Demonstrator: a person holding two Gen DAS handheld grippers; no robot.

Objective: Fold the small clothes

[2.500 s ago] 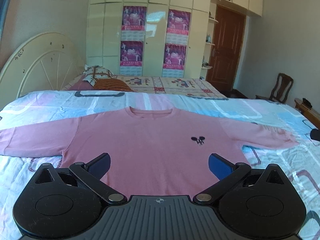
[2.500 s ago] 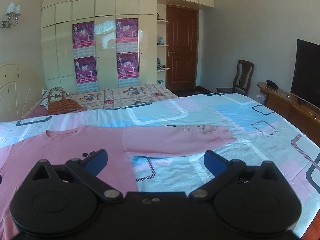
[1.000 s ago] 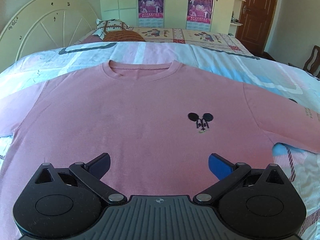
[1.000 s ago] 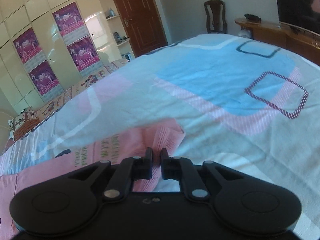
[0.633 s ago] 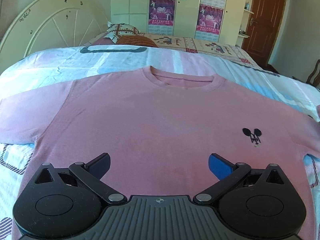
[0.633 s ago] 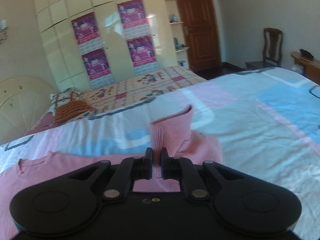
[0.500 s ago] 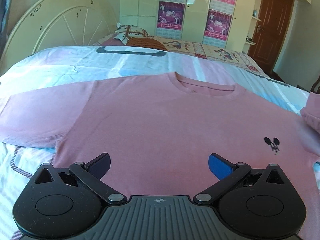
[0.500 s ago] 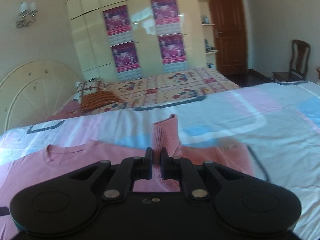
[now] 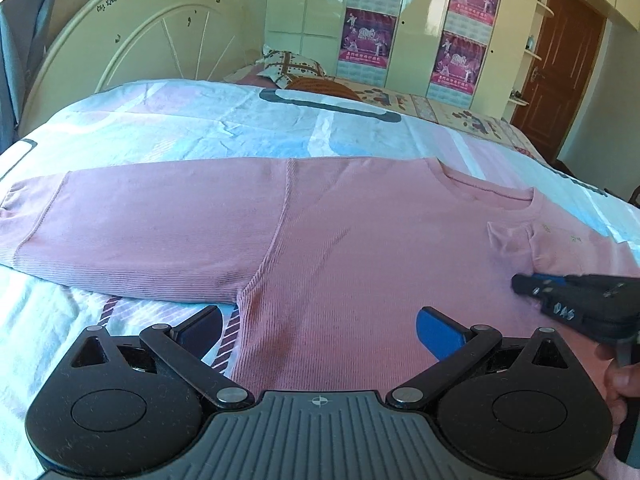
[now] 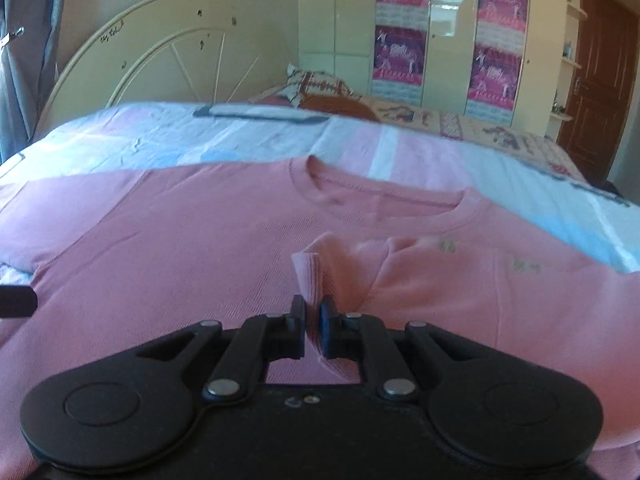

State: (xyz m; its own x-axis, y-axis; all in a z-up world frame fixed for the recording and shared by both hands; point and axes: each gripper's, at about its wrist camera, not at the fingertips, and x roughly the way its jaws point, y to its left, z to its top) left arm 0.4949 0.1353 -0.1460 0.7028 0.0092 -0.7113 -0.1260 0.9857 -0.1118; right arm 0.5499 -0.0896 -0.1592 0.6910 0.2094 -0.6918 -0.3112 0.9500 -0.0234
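While right hand-held gripper [image 10: 313, 316] pinches cuff [image 10: 316, 268]

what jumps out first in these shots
A pink shirt lies spread across the patterned bed, filling both views. The right gripper is shut on a cuff, its sleeve folded over the chest just below the collar. The left gripper hangs open over the shirt's lower left side, where the other sleeve lies flat.

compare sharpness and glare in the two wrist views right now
Left wrist view: crisp, the pink shirt shows its ribbing; glare on the glossy wardrobe doors; fisheye bends the headboard. Right wrist view: softer, motion-smeared, most along the bedsheet edge and the sleeve cuff in the right gripper.
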